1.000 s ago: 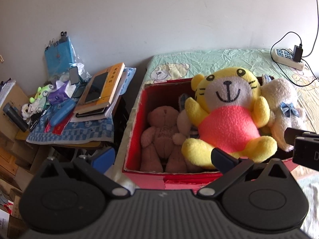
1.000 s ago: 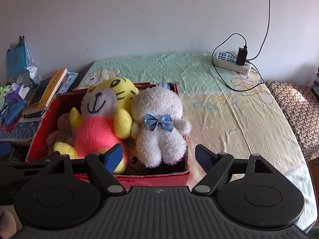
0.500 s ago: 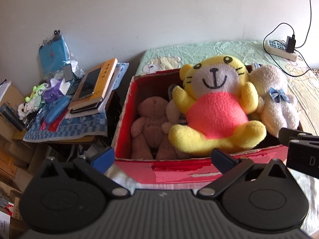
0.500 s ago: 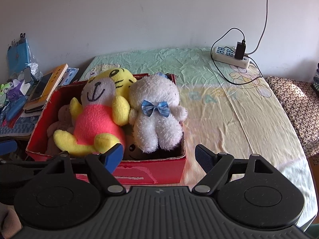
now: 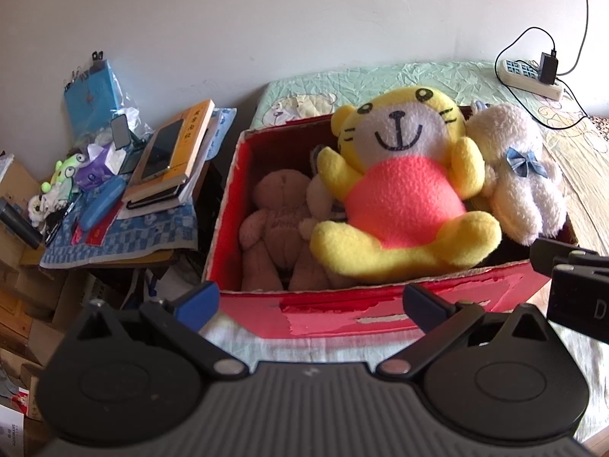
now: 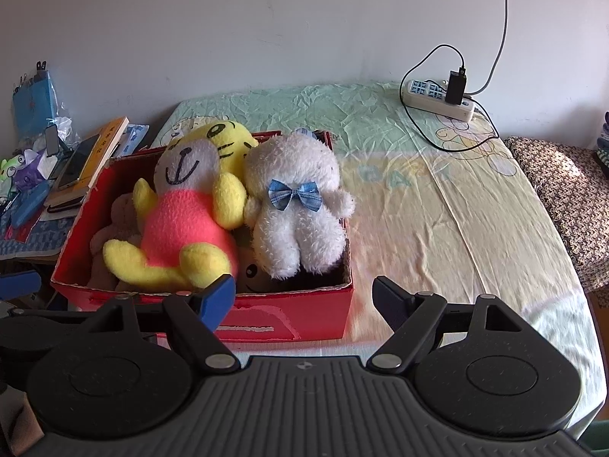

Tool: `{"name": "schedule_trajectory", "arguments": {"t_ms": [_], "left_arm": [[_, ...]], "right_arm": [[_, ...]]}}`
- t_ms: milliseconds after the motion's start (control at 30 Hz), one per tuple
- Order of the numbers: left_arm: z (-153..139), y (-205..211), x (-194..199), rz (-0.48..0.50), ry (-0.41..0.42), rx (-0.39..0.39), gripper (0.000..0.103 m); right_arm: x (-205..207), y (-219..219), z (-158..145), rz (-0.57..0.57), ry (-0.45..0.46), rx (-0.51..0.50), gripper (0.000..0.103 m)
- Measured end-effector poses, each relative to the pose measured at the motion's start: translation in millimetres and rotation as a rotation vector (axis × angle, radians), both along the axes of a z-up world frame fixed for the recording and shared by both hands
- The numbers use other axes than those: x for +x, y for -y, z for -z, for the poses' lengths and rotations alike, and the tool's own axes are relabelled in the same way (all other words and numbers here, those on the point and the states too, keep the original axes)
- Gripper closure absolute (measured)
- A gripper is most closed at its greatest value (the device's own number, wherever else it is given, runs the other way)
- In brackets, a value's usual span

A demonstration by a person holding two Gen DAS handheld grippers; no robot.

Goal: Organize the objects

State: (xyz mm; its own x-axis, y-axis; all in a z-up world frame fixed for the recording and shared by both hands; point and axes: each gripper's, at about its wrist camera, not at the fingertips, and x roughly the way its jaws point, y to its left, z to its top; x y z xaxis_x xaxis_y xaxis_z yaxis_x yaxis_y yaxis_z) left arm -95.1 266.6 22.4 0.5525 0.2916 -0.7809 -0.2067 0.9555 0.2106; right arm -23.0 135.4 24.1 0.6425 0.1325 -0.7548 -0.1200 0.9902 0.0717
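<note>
A red cardboard box (image 5: 342, 308) (image 6: 304, 323) stands on the bed. It holds a yellow tiger plush in a pink shirt (image 5: 403, 198) (image 6: 179, 224), a white bear with a blue bow (image 5: 521, 175) (image 6: 293, 205) and a brown bear (image 5: 278, 224). My left gripper (image 5: 310, 302) is open and empty, just in front of the box's near wall. My right gripper (image 6: 304, 301) is open and empty, in front of the box's right corner; part of it shows in the left wrist view (image 5: 574, 282).
The bed sheet (image 6: 437, 205) stretches to the right of the box. A power strip with a charger (image 6: 441, 93) lies at the back by the wall. A cluttered side table (image 5: 125, 190) with books, a phone and small toys stands left of the bed. A patterned cushion (image 6: 563, 190) lies at far right.
Both grippers have drawn back from the box and risen a little; the box's front wall now shows in full. Both stay open and empty. The toys have not moved.
</note>
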Motion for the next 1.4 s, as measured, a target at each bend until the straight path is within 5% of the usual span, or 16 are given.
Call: {"name": "schedule_trajectory", "arguments": {"t_ms": [1400], "left_arm": [[-6.9, -19.8, -2.7, -0.046, 0.036, -0.012, 0.000]], "right_arm": [[2.0, -18.0, -4.4, -0.046, 0.004, 0.018, 0.022]]}}
